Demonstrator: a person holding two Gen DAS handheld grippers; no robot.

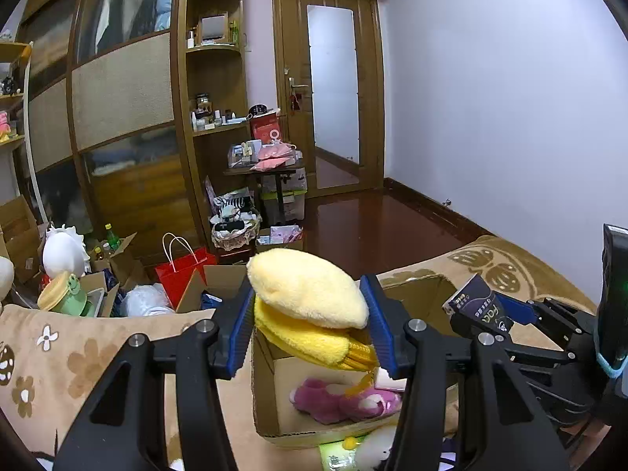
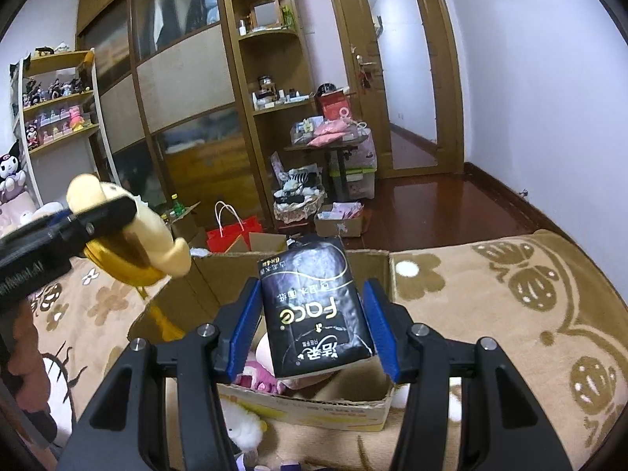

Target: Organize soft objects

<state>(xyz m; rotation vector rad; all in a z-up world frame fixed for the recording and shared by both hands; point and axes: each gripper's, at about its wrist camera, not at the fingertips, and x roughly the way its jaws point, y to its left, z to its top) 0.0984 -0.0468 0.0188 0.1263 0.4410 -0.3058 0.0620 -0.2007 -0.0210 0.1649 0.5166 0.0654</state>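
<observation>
My left gripper (image 1: 310, 325) is shut on a yellow plush toy (image 1: 310, 298), pale on top and brighter yellow below, held above an open cardboard box (image 1: 265, 400) on the bed. A pink plush (image 1: 337, 398) lies inside the box. My right gripper (image 2: 314, 325) is shut on a black tissue pack (image 2: 314, 310) printed "Face", also over the cardboard box (image 2: 314, 408). In the right wrist view the left gripper with the yellow plush toy (image 2: 157, 235) shows at the left. In the left wrist view the tissue pack (image 1: 479, 304) appears at the right.
A tan bedspread (image 2: 490, 314) with flower patterns covers the bed. A white plush (image 2: 243, 424) lies in front of the box. Beyond the bed stand a red paper bag (image 1: 184, 271), open cartons, a wardrobe, shelves and a door (image 1: 333, 90).
</observation>
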